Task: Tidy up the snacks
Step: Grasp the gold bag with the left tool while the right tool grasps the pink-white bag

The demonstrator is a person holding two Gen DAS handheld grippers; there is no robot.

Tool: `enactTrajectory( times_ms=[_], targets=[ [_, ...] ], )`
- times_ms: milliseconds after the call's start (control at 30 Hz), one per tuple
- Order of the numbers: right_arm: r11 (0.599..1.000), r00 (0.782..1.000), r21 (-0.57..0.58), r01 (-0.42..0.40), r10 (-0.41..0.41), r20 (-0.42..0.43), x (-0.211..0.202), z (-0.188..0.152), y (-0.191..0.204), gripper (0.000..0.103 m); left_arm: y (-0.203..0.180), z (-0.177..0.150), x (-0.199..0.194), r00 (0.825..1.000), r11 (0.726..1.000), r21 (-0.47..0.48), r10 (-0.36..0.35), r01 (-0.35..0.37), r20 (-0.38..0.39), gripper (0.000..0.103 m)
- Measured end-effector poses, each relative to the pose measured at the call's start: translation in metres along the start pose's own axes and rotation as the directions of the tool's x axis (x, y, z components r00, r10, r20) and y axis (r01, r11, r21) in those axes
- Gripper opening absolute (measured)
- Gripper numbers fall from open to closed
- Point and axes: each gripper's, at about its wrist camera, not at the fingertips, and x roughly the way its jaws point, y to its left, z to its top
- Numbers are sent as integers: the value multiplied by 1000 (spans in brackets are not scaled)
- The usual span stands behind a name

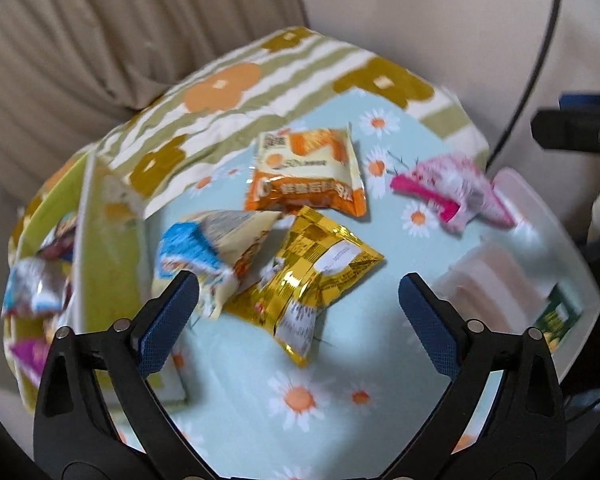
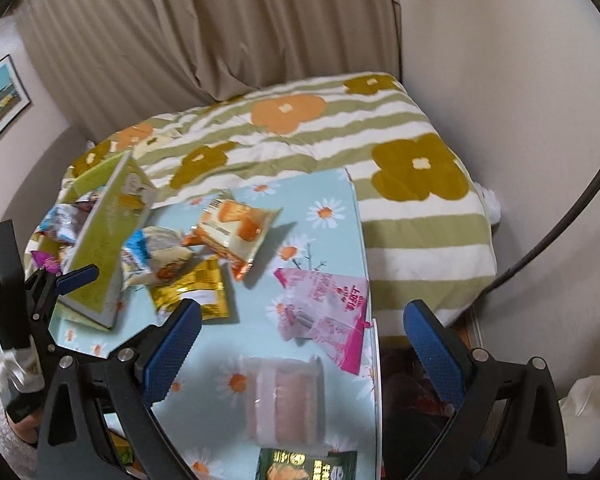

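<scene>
Loose snack packets lie on a light blue daisy tablecloth (image 1: 340, 368): an orange one (image 1: 308, 172) (image 2: 236, 228), a blue and white one (image 1: 204, 252) (image 2: 156, 256), a gold foil one (image 1: 320, 276) (image 2: 196, 292) and a pink one (image 1: 452, 192) (image 2: 324, 304). My left gripper (image 1: 299, 278) hovers open above the gold packet, its pads apart from it. My right gripper (image 2: 304, 306) hangs open over the pink packet at the table's right edge. At the left stands a green box (image 1: 112, 264) (image 2: 100, 248) holding several packets.
A clear plastic tub (image 1: 500, 280) (image 2: 284, 396) with pale pink contents sits near the table's right edge, with a green packet (image 2: 308, 464) beside it. Behind the table lies a striped flowered blanket (image 2: 400, 200); a beige curtain (image 2: 220, 32) hangs further back.
</scene>
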Motion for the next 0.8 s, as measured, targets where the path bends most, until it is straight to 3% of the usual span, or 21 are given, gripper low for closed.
enactTrajectory(
  times_ms=[367,500,800],
  targets=[
    [999,994,30,45,-42,-106,63,8,-6,101,0,6,79,982,991,84,-93,108,-166,82],
    [998,989,14,63,-60,-135,81,7,-6,101,-2,6,94,978,990,95,-86,105,-191,79],
    [997,983,-32,74,-79,-166,103,7,-1,101,5,7,109,963,989,30,-136,147,-232,76]
  ],
)
